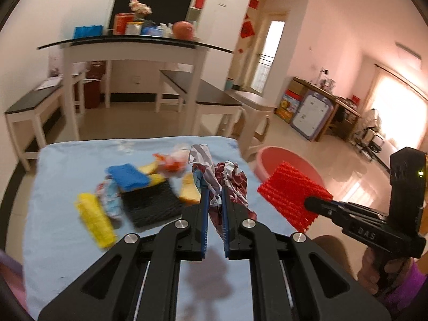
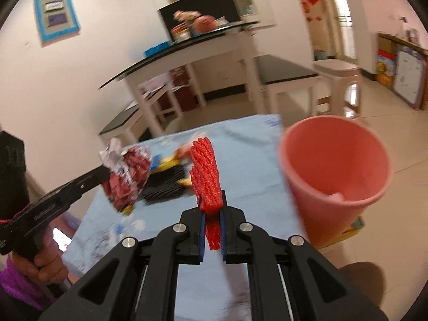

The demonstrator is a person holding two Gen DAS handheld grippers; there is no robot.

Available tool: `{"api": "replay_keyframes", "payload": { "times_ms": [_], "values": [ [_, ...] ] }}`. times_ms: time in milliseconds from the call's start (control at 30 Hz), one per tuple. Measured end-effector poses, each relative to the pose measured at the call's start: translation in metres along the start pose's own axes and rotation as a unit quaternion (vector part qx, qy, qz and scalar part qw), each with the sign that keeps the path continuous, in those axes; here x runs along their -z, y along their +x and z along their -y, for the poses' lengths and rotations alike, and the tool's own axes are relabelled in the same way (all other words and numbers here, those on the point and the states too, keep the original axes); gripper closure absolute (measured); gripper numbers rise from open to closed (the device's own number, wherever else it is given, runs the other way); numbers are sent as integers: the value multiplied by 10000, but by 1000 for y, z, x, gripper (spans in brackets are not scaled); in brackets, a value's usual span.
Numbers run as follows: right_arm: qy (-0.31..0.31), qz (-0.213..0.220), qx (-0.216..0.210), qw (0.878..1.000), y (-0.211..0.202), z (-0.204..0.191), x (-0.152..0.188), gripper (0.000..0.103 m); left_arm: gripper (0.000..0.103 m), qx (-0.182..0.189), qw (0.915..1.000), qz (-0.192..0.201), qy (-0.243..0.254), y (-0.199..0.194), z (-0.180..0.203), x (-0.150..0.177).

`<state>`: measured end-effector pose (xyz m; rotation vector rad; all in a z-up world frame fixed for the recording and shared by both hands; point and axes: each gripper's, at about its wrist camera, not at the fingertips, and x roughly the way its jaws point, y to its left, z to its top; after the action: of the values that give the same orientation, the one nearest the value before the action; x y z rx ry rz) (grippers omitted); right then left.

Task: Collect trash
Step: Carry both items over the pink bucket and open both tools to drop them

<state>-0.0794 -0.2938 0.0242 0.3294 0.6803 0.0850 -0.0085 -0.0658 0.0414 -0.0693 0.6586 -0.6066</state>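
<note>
My left gripper (image 1: 214, 198) is shut on a crumpled dark red and silver wrapper (image 1: 230, 184) and holds it above the blue-clothed table (image 1: 67, 165). It also shows in the right wrist view (image 2: 128, 171). My right gripper (image 2: 212, 208) is shut on a red ribbed mesh pad (image 2: 206, 171), held upright above the table's right side, left of the pink bin (image 2: 334, 165). The pad (image 1: 291, 192) and bin (image 1: 289, 160) show in the left wrist view too. More trash lies on the cloth: a yellow mesh roll (image 1: 96, 219), a blue pad (image 1: 128, 176), a black mesh pad (image 1: 152, 203).
The pink bin stands off the table's right edge on the tiled floor. Behind the table are white benches (image 1: 34, 107), a black-topped counter (image 1: 128, 42) with clutter, and a beige stool (image 1: 254, 107). A desk (image 1: 329, 99) lines the far right wall.
</note>
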Motion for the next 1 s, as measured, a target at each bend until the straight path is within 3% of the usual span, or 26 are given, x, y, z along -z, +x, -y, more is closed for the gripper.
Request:
{"api": "replay_keyframes", "payload": {
  "times_ms": [167, 400, 667, 1000],
  "values": [
    [282, 379, 572, 9972, -19, 50, -15, 95, 94, 400, 9990, -209, 10, 40, 42, -13],
    [679, 550, 1160, 9894, -16, 122, -25, 95, 94, 468, 9979, -353, 280, 101, 101, -28],
    [785, 347, 1157, 9896, 9, 169, -29, 95, 94, 368, 9963, -618, 481, 166, 152, -30],
    [959, 57, 863, 9916, 46, 200, -34, 94, 94, -97, 9961, -803, 354, 203, 166, -20]
  ]
}}
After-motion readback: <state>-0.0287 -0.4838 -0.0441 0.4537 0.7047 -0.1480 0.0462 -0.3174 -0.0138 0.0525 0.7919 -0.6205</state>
